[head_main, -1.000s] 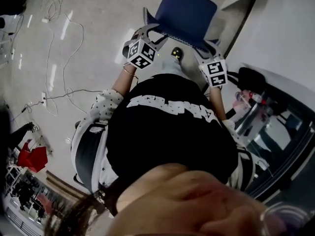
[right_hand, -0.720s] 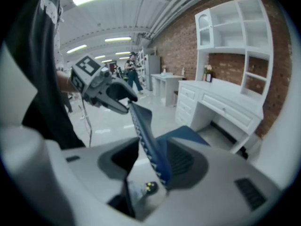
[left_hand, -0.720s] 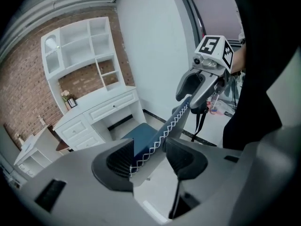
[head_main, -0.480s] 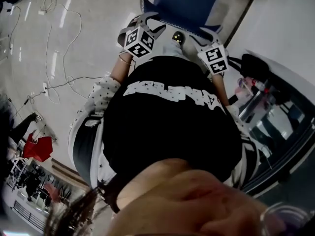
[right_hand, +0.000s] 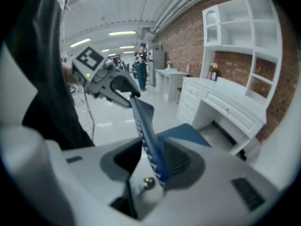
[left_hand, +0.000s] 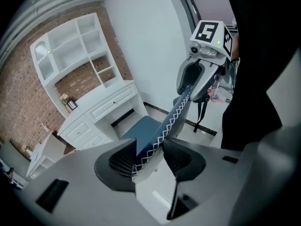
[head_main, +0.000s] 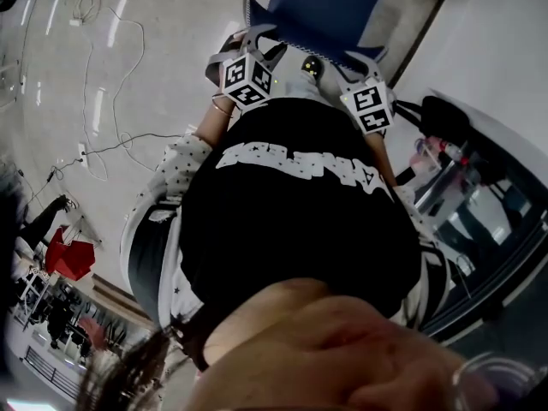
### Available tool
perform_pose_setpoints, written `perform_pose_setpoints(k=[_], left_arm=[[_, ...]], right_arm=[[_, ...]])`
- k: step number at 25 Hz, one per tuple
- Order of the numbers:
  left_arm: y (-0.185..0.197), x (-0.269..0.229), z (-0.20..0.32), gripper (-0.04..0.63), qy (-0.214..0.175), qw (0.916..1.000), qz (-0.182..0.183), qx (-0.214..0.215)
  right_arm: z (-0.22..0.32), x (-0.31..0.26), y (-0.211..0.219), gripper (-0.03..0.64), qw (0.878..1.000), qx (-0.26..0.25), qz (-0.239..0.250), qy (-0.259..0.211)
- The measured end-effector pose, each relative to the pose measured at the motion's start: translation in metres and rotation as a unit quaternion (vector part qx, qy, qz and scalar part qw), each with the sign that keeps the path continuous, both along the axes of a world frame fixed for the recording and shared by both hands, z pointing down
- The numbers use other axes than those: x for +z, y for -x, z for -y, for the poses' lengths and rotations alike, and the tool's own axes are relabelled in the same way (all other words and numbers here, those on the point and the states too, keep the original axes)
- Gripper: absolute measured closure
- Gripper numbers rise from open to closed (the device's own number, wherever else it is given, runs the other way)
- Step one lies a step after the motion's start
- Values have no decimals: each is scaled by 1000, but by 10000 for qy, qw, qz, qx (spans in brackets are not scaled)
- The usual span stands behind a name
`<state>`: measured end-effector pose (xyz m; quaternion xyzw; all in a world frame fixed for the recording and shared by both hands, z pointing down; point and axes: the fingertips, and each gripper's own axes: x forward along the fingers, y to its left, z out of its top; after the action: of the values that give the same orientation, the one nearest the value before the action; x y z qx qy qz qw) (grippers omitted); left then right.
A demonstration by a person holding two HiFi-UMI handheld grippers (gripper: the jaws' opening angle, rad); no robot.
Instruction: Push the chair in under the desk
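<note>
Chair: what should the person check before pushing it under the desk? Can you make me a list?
1. Chair back sits between the left tongs: ok. They have just been closing.
2. Chair back sits between the right tongs: ok. These have also just been closing.
3. Grip is tight on the chair back: cannot tell.
4. Seat points toward the opening under the desk: ok.
5. Floor between seat and desk has nothing in the way: ok.
6. Cables lie off to the side, away from the chair: ok.
</note>
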<state>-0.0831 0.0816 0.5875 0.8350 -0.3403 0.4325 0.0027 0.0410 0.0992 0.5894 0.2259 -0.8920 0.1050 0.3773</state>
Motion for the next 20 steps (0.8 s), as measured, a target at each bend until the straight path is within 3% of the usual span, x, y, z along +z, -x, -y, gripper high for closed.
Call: perform_pose_setpoints(k=[20], left_arm=[[18, -1, 21, 390, 32, 9990, 432, -51]], right_arm=[[14, -5, 21, 468, 9999, -79, 74, -127]])
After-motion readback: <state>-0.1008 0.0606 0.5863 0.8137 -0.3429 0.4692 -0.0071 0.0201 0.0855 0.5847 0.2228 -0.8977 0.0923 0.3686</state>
